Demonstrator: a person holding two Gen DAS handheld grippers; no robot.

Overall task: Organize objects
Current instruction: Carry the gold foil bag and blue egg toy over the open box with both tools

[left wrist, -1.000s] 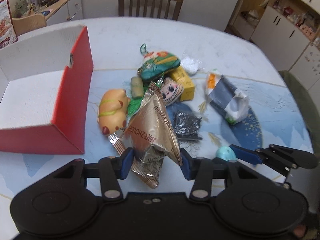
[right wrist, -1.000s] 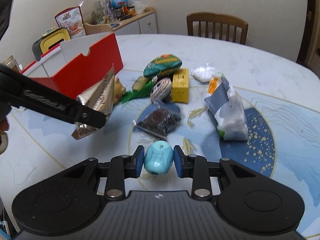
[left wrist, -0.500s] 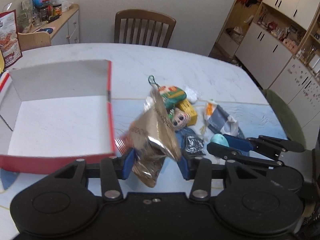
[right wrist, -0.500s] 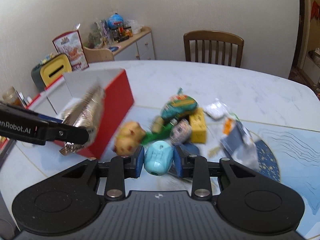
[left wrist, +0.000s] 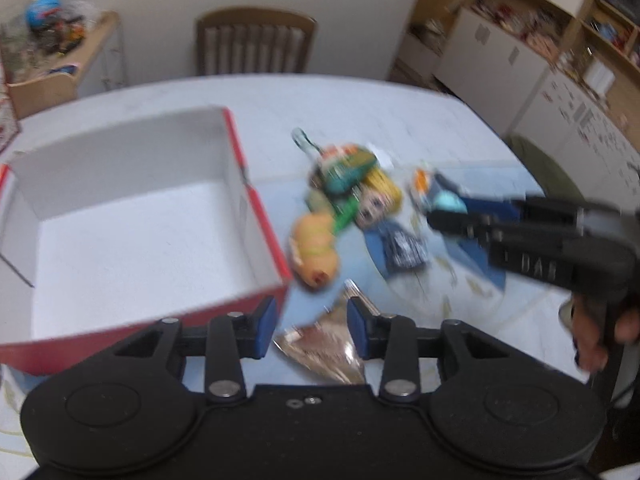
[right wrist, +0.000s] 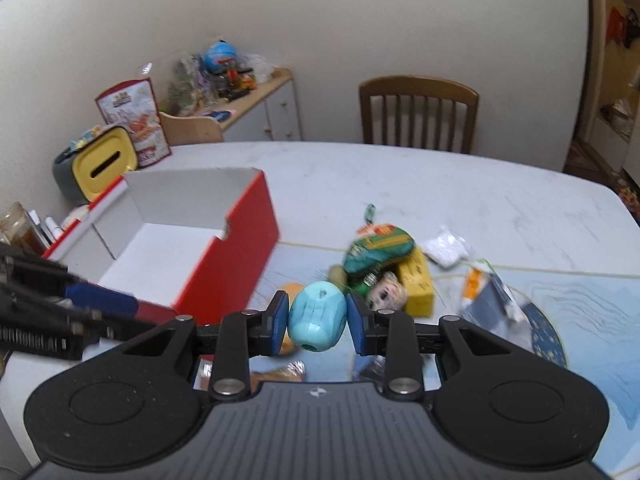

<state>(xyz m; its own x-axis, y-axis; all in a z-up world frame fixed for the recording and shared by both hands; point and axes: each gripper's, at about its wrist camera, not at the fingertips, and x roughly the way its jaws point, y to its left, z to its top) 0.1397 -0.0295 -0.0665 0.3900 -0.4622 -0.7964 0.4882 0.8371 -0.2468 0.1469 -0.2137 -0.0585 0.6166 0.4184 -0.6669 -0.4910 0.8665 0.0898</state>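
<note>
Looking down the left wrist view, the left gripper point(left wrist: 311, 330) has its blue pads spread apart, and the gold foil snack bag point(left wrist: 326, 346) sits below and between them, outside the near-right corner of the red box point(left wrist: 256, 216). Whether a pad touches the foil is lost in the blur; it looks loose. That bag should be light, crinkly and slick, so a pinch across its flat sealed edge would likely hold better than one on the puffed middle. The box is empty, white inside. To its right lies the pile: an orange plush toy point(left wrist: 316, 250), a doll head point(left wrist: 374, 204), a dark packet point(left wrist: 404, 246).

Over to the right wrist view: the right gripper point(right wrist: 318, 320) is clamped on a pale blue egg-shaped toy point(right wrist: 317, 317), held in the air to the right of the red box point(right wrist: 240, 256) and short of its opening. The toy looks like hard, smooth plastic, light and curved, so it could squirt out if pinched off-centre; the pads sit on its widest part. Beyond it lie a green pouch point(right wrist: 378, 249) and a yellow block point(right wrist: 416, 280).
</note>
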